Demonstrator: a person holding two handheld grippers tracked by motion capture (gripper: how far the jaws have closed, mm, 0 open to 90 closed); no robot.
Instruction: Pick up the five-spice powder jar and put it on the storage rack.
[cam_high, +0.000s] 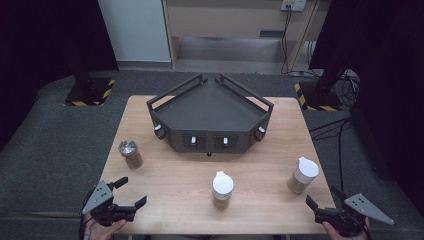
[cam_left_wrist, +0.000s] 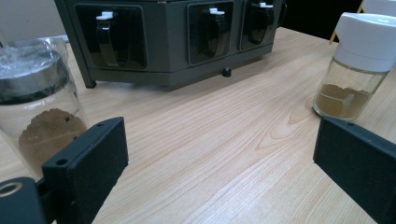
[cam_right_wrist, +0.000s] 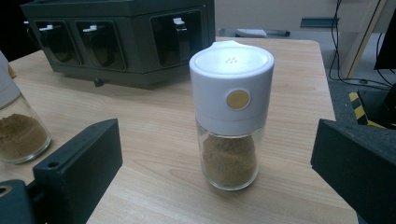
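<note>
Left gripper (cam_high: 131, 192) black, grey three-cornered plate with small holes on top, right gripper (cam_high: 324, 200) its twin, blocky matte-black jaws, a screw hole near each tip, cable trailing below
</note>
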